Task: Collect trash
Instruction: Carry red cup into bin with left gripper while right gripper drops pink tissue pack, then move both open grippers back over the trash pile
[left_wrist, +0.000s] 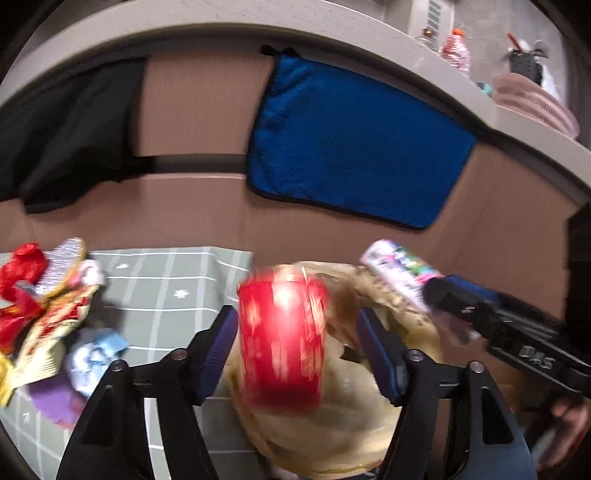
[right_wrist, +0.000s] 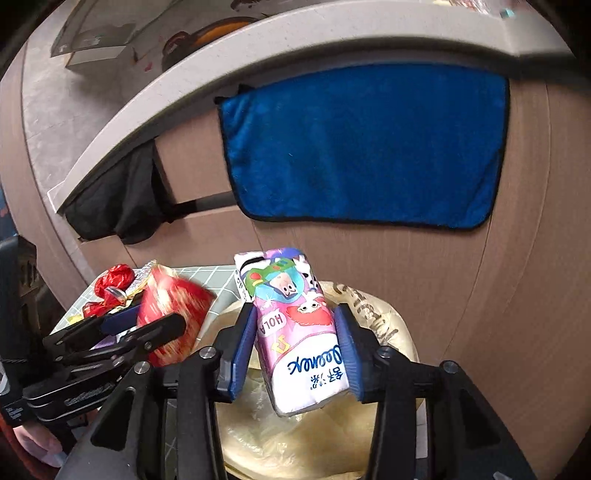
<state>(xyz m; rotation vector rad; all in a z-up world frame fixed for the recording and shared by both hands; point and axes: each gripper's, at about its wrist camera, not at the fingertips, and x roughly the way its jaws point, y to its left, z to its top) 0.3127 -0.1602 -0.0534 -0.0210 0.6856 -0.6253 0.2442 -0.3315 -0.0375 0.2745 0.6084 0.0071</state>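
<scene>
A red cup with gold print (left_wrist: 282, 338) sits blurred between the spread fingers of my left gripper (left_wrist: 297, 354), above a bin lined with a yellowish bag (left_wrist: 332, 435); no pad touches it. It also shows in the right wrist view (right_wrist: 171, 321). My right gripper (right_wrist: 291, 354) is shut on a pink cartoon tissue pack (right_wrist: 295, 325), held over the same bag (right_wrist: 369, 306). The tissue pack shows in the left view (left_wrist: 400, 271) too. Crumpled wrappers (left_wrist: 40, 295) lie on the green checked tablecloth (left_wrist: 166, 288) at left.
A brown counter front with a blue towel (left_wrist: 354, 144) and a black cloth (left_wrist: 70, 133) hanging stands behind. On the counter top are a bottle (left_wrist: 456, 50) and a pink basket (left_wrist: 532, 99).
</scene>
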